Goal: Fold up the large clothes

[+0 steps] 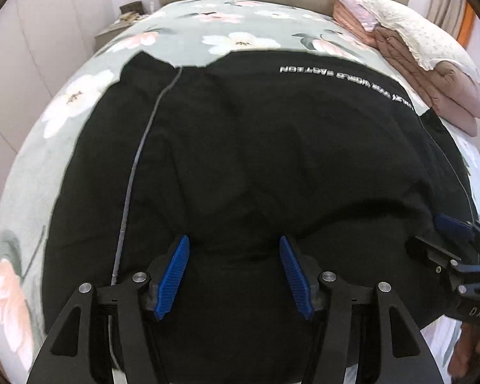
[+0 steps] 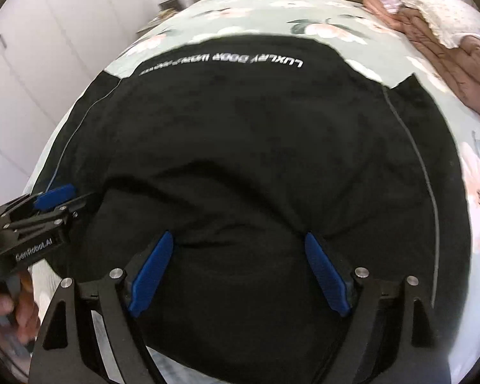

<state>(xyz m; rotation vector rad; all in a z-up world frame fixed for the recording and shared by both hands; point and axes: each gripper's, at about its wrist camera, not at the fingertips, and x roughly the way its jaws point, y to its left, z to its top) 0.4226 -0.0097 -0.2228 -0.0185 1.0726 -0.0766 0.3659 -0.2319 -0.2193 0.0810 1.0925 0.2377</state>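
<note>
1. A large black garment [image 1: 256, 160] lies spread across a bed with a floral sheet [image 1: 80, 96]. White lettering [image 1: 336, 76] runs upside down along its far edge, and a thin grey stripe [image 1: 137, 166] runs down its left side. A second stripe [image 2: 428, 172] runs down the right side.
2. The near part of the garment bulges up in a soft hump. It looks as if a near layer is already turned over, though the black cloth hides the exact edges.
3. The left gripper [image 1: 233, 275] sits over the near left of the garment, with its blue pads [image 1: 172, 278] spread wide. Cloth fills the gap between them, but nothing is pinched.
4. The right gripper [image 2: 240, 272] sits over the near right, its fingers likewise apart and holding nothing. Black cloth lies under and between them.
5. The main risk, as I judge it, is closing on the wrong thickness. The hump offers several layers, and a pinch there could take only the top one or drag the sheet along.
6. A second risk is uneven lifting. If one gripper bites further in than the other, the fold line would skew and the lettering edge would land crooked.
7. Folded pink bedding [image 1: 432, 73] and a cream pillow [image 1: 416, 28] lie at the far right. A long throw of the cloth toward that side could land on them.
</note>
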